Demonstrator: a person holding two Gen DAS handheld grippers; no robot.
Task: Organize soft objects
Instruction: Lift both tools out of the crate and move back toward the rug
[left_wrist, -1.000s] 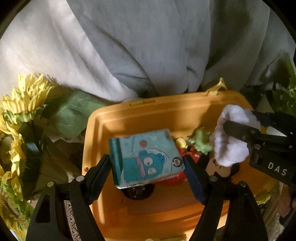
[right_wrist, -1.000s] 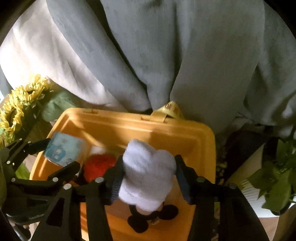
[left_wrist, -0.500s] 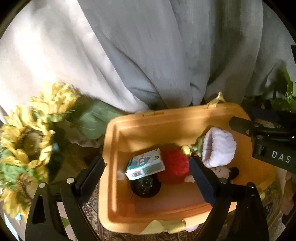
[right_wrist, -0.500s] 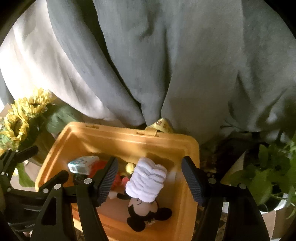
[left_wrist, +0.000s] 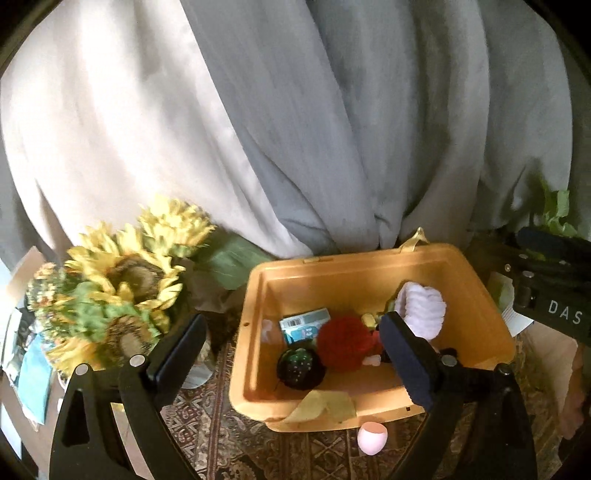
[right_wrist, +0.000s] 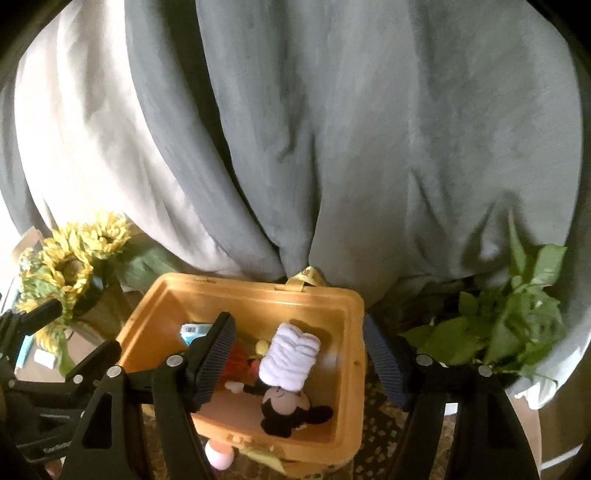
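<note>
Hovering over yellow bin (left_wrist: 480, 295), left gripper (left_wrist: 295, 365) and right gripper (right_wrist: 299, 362) opening, jaws empty | mouse plush (right_wrist: 284, 387), red pompom (left_wrist: 343, 343) inside | risk: pink egg (left_wrist: 371, 437) at bin's 6 o'clock rolling off if nudged

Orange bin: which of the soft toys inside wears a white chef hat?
The mouse plush at the bin's right side: black ears, pale face, ribbed white chef hat. The red pom-pom ball and dark spotted ball are bare.
</note>
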